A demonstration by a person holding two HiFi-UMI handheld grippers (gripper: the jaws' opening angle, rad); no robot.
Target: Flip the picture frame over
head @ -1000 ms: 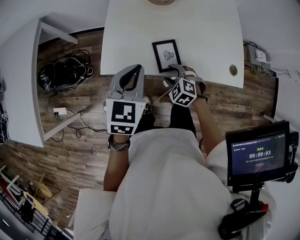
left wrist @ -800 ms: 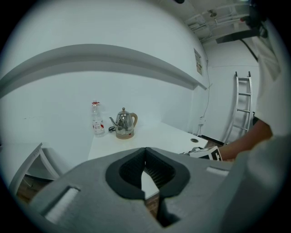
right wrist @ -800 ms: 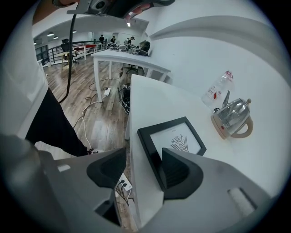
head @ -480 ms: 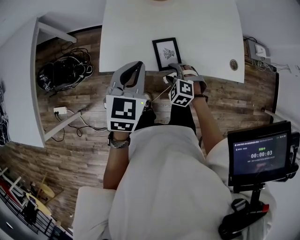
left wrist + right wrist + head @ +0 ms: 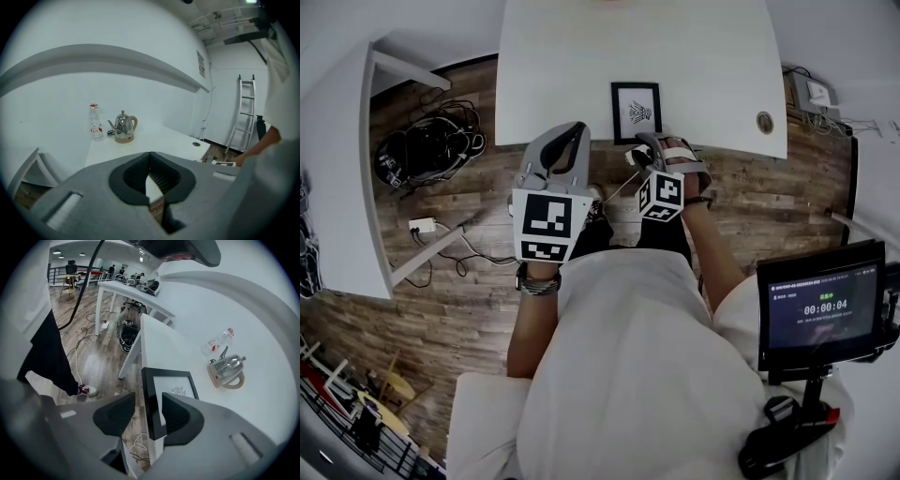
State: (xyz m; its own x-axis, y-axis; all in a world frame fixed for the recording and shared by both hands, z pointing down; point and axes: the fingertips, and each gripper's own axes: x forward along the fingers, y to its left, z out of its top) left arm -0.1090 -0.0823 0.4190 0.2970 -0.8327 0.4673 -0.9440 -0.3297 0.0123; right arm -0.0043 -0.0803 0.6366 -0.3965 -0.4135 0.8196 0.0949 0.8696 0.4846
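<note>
The jaws of the right gripper [image 5: 149, 404] are closing around the near edge of the picture frame [image 5: 151, 394], one over its face and the other on the floor side, past the rim of the desk [image 5: 164, 348]. A gap shows beside the outer jaw; whether the inner pad already touches the face, we cannot quite tell. The frame lies flat, drawing up, right at the desk's near edge, which we judge is what lets a jaw reach under it for the flip. The left gripper [image 5: 150, 154] has its jaws pressed together on nothing and hovers short of the desk, apparently kept clear.
</note>
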